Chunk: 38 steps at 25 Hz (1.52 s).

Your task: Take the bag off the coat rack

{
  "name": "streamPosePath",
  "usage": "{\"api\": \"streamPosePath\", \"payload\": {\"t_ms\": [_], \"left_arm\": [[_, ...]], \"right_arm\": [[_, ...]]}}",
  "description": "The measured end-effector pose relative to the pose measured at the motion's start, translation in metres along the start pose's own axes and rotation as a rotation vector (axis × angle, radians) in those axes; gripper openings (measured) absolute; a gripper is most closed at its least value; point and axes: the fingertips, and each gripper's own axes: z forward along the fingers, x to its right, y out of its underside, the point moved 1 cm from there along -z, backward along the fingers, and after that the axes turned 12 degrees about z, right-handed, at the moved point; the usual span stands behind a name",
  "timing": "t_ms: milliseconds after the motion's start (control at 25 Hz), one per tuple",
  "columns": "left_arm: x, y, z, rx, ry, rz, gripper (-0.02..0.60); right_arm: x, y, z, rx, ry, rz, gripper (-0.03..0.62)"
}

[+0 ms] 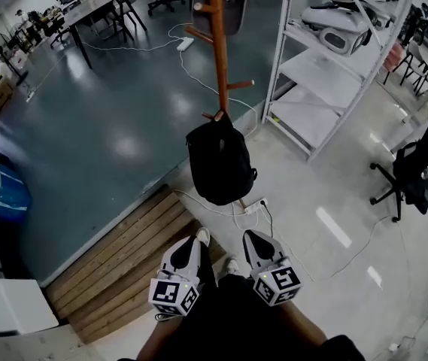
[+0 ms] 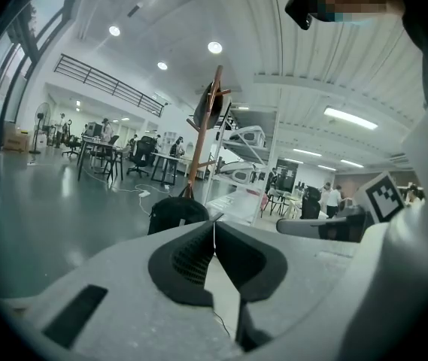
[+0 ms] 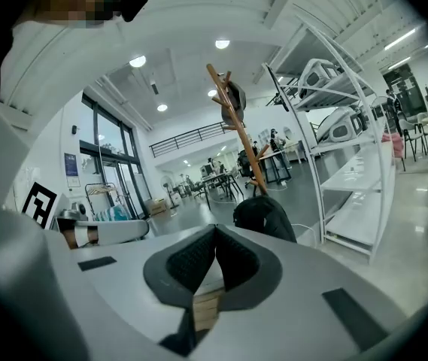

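Note:
A black backpack [image 1: 220, 164] hangs by its top loop from a low peg of the wooden coat rack [image 1: 217, 43]. The backpack [image 2: 176, 213] and rack [image 2: 207, 119] stand ahead in the left gripper view, and the backpack [image 3: 266, 216] with the rack [image 3: 236, 130] ahead in the right gripper view. My left gripper [image 1: 197, 239] and right gripper [image 1: 250, 237] are held side by side low in the head view, short of the bag and apart from it. Both are shut with nothing between the jaws. Another dark bag [image 1: 232, 2] hangs high on the rack.
A white metal shelving unit [image 1: 334, 59] with equipment stands right of the rack. A wooden pallet ramp [image 1: 123, 262] lies on the floor at left below me. White cables and a power strip [image 1: 253, 207] lie near the rack's base. A black office chair [image 1: 417, 164] is at right.

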Motion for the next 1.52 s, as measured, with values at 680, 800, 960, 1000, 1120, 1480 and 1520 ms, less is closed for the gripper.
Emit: {"api": "streamPosePath", "payload": {"t_ms": [680,800,960,1000,1120,1480,1520], "left_arm": [[-0.069,-0.003,0.120,-0.051,0.110,0.032,0.018],[-0.083,-0.005,0.139,-0.047,0.114,0.046,0.018],[-0.101,-0.007,0.166,-0.056,0.129,0.071,0.018],[-0.104,-0.005,0.172,-0.064,0.136,0.077,0.018],[-0.113,0.001,0.193,-0.089,0.162,0.092,0.019],[-0.151,0.010,0.250,-0.125,0.248,0.155,0.021],[-0.156,0.013,0.257,-0.133,0.251,0.175,0.021]], "right_arm": [[0.045,-0.024,0.100,-0.031,0.081,0.021,0.012],[0.053,-0.026,0.117,-0.033,0.097,0.012,0.012],[0.062,-0.034,0.145,-0.035,0.116,0.002,0.012],[0.064,-0.035,0.150,-0.038,0.121,0.003,0.012],[0.075,-0.037,0.166,-0.050,0.139,-0.005,0.012],[0.092,-0.049,0.214,-0.069,0.178,-0.024,0.015],[0.095,-0.050,0.218,-0.071,0.181,-0.025,0.015]]}}
